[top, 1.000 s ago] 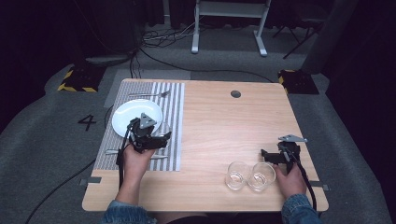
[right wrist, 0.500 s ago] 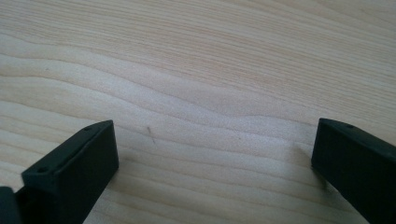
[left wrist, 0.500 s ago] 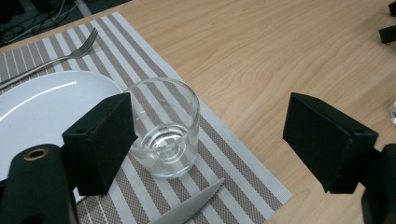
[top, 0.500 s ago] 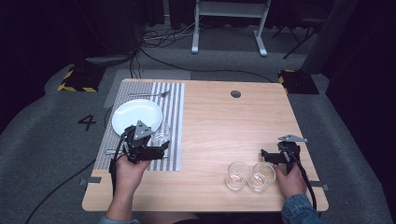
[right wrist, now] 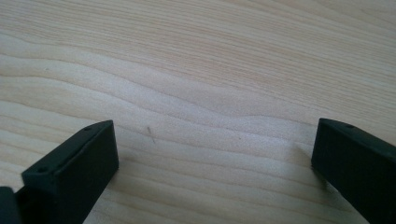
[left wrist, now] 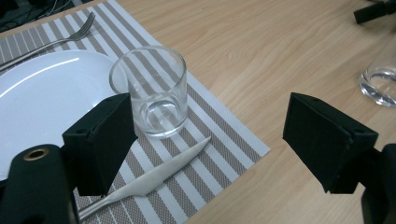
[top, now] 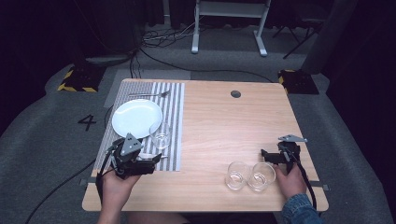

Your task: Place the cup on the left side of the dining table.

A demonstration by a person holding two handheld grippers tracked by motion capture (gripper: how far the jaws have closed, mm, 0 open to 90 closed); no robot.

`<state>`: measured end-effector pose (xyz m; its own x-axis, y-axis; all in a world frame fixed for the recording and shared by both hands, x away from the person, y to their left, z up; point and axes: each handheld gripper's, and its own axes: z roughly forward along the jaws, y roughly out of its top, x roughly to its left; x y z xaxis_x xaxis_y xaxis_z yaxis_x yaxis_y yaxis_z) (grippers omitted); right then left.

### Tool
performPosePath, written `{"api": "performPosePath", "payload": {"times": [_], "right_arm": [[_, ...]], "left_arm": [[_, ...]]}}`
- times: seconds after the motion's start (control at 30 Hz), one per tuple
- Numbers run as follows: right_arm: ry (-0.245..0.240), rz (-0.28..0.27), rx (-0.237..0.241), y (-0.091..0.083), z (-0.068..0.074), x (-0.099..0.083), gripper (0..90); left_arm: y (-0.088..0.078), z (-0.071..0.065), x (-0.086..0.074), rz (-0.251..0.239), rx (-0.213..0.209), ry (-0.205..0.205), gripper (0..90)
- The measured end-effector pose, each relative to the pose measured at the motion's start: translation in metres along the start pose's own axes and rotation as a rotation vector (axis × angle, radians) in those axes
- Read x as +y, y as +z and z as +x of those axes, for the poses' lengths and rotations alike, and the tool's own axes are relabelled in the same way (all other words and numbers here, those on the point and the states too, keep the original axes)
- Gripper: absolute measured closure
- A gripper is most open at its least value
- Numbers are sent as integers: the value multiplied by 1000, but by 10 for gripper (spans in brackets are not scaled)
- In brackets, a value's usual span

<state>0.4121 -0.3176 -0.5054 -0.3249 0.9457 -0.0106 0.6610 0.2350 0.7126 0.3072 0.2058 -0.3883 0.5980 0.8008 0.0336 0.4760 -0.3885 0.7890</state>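
Observation:
A clear empty glass (top: pixel 160 135) (left wrist: pixel 156 95) stands upright on the striped placemat (top: pixel 175 109) (left wrist: pixel 224 126), next to the white plate (top: pixel 135 116) (left wrist: pixel 42 93). My left gripper (top: pixel 150 163) (left wrist: pixel 210 126) hovers just in front of it, open, with nothing between its jaws. A knife (left wrist: pixel 154 177) lies on the mat under the left jaw. My right gripper (top: pixel 265 155) (right wrist: pixel 210 154) is open over bare wood. Two more empty glasses (top: pixel 237 176) (top: pixel 261 175) stand side by side just in front of it.
A fork (top: pixel 148 94) (left wrist: pixel 51 39) lies on the mat beyond the plate. The wooden table (top: pixel 224 126) has a round cable hole (top: pixel 236 94) at the back. One of the front glasses (left wrist: pixel 380 86) shows at the right edge of the left gripper view.
My left gripper has let go of the glass on the placemat and drawn back toward the table's front left. The right gripper has stayed still.

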Motion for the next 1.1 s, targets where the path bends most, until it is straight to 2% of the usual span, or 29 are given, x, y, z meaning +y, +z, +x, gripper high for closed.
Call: {"api": "performPosePath", "payload": {"times": [0.17, 0.53, 0.7, 0.87, 0.97, 1.1], "right_arm": [[0, 0, 0, 0, 0, 0, 8], [0, 0, 0, 0, 0, 0, 8], [0, 0, 0, 0, 0, 0, 8], [0, 0, 0, 0, 0, 0, 8], [0, 0, 0, 0, 0, 0, 8], [0, 0, 0, 0, 0, 0, 8]], "left_arm": [[-7, -5, -7, 31, 6, 14, 169], [-16, -1, -30, 73, 26, -29, 167], [-13, -1, -36, 114, 15, -18, 162], [-9, 2, -46, 148, 2, -48, 162], [-7, 6, -53, 164, 11, -75, 162], [-7, 9, -60, 172, 23, -86, 162]]}}
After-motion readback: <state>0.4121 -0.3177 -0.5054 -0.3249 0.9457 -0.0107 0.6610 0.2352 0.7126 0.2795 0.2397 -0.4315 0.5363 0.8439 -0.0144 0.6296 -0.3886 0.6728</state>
